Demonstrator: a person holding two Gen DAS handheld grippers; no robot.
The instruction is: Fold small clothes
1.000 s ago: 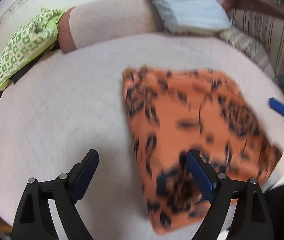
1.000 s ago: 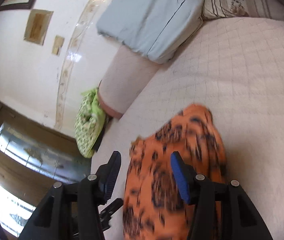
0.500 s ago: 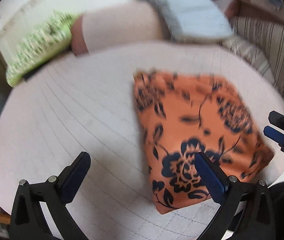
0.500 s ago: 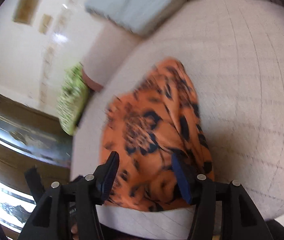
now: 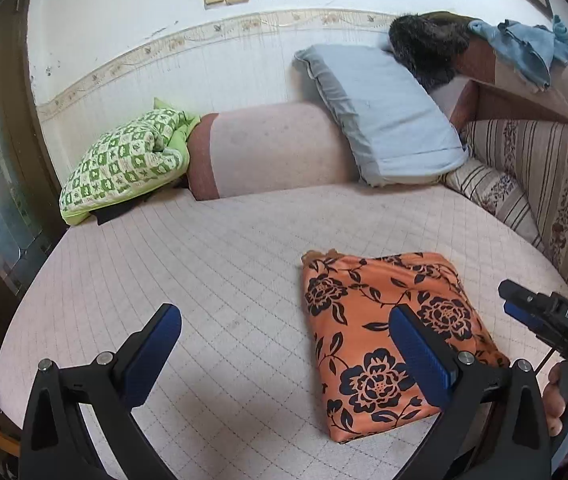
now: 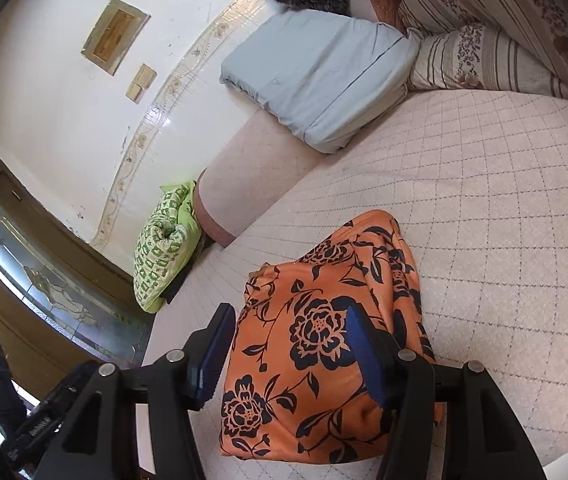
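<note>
On quilted bed [image 5: 212,264]: orange floral garment [image 5: 380,332] lying folded, nr front edge.
L gripper [image 5: 284,352] hanging above bed w/ jaws spread wide, nothing btwn them; R gripper [image 6: 288,348] hovering over garment, jaws part-open & still widening, pads not pressing cloth. Green pillow [image 5: 124,164], blue pillow [image 5: 380,116] sitting at back.

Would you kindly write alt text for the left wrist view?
A folded orange floral garment lies flat on a quilted pink bed, beyond the open, empty left gripper. Pillows line the wall; the right gripper enters at right.
</note>
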